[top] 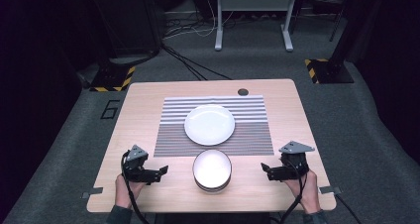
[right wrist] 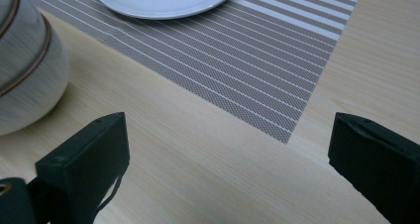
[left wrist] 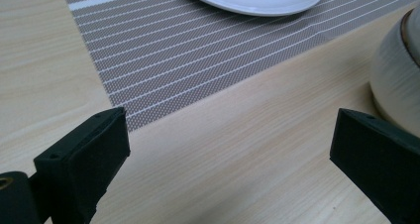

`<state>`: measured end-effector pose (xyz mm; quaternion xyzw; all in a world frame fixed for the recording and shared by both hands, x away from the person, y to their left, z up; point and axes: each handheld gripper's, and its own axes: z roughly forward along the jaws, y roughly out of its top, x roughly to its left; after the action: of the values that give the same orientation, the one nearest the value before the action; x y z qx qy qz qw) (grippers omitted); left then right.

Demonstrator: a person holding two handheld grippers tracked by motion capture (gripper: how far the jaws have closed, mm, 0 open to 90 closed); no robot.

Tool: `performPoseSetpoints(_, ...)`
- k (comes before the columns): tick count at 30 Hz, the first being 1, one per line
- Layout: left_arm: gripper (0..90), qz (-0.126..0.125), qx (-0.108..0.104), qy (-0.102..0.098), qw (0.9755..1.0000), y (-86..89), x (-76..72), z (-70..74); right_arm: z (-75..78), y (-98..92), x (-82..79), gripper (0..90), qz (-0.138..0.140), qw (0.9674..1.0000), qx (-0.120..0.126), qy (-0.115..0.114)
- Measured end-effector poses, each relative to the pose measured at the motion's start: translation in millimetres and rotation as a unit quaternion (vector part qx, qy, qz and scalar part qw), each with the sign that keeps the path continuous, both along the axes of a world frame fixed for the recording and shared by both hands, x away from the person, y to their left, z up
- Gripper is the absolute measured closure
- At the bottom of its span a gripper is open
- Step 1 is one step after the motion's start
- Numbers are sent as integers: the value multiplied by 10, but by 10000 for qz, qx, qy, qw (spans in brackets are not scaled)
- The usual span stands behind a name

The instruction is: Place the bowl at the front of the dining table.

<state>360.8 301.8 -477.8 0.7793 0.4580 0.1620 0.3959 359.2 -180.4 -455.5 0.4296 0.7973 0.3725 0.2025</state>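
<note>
Presently both the left gripper (top: 159, 172) and right gripper (top: 266, 170) rest with jaws spread, flanking the stacked bowls (top: 212, 169) without contact.

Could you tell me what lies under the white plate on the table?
The white plate rests on a grey striped placemat, which lies flat on the wooden table. The mat's stripes beneath the plate are covered, so anything there cannot be seen.

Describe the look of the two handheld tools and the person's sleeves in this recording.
Both the left tool and the right tool are black, with two blocky, square-ended jaws. Each carries a grey three-cornered plate on top and trails a black cable toward the person. Dark sleeve cuffs show at the wrists.
</note>
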Motion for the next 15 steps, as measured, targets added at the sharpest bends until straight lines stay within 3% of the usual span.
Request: performPoseSetpoints(15,27,-338,-77,-117,9993,-174,2,244,224,401,82,18,530,9985,-92,-54)
